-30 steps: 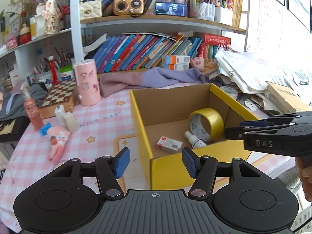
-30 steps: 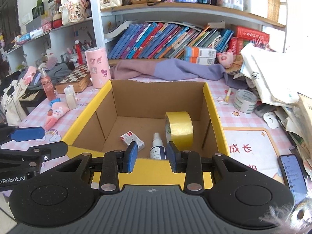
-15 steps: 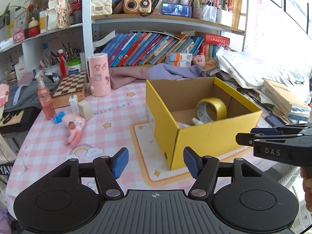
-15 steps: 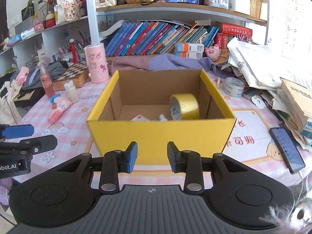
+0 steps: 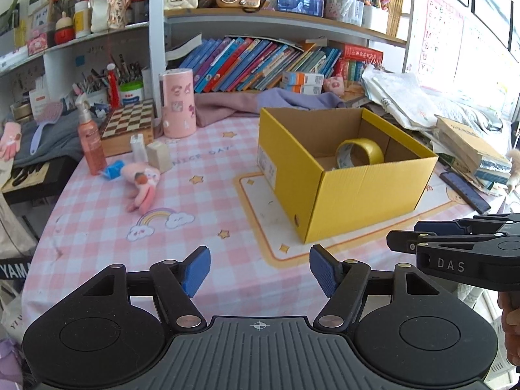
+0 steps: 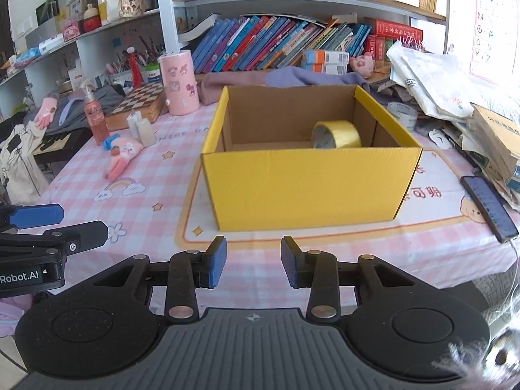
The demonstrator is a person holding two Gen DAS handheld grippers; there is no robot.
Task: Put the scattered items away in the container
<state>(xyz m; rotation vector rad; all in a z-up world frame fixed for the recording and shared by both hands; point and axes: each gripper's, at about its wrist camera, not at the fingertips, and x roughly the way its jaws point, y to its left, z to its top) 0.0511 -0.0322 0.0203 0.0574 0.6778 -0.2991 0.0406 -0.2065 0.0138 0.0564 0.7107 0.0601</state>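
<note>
A yellow cardboard box [image 5: 367, 191] [image 6: 308, 185] stands on the pink checked tablecloth, with a yellow tape roll [image 5: 359, 151] [image 6: 338, 134] inside it. Left of the box lie a pink plush toy [image 5: 143, 183] [image 6: 122, 157], a small blue item [image 5: 113, 167], two small cream bottles [image 5: 152, 152] [image 6: 141, 126] and a pink spray bottle [image 5: 91, 143] [image 6: 94, 115]. My left gripper [image 5: 259, 271] hangs over the table's front edge, jaws opening, nothing between them. My right gripper [image 6: 253, 261], in front of the box, is opening too, with a narrower gap and nothing in it.
A pink canister [image 5: 178, 102], a chessboard box [image 5: 128, 126], cloth and bookshelves line the back. Papers and stacked books [image 5: 468, 143] crowd the right. A dark phone [image 6: 489, 206] lies right of the box, and a clear tape roll [image 6: 401, 113] sits behind it.
Both grippers have pulled back from above the box toward the table's near edge; the box now looks smaller and farther. Both pairs of jaws stand slightly wider apart.
</note>
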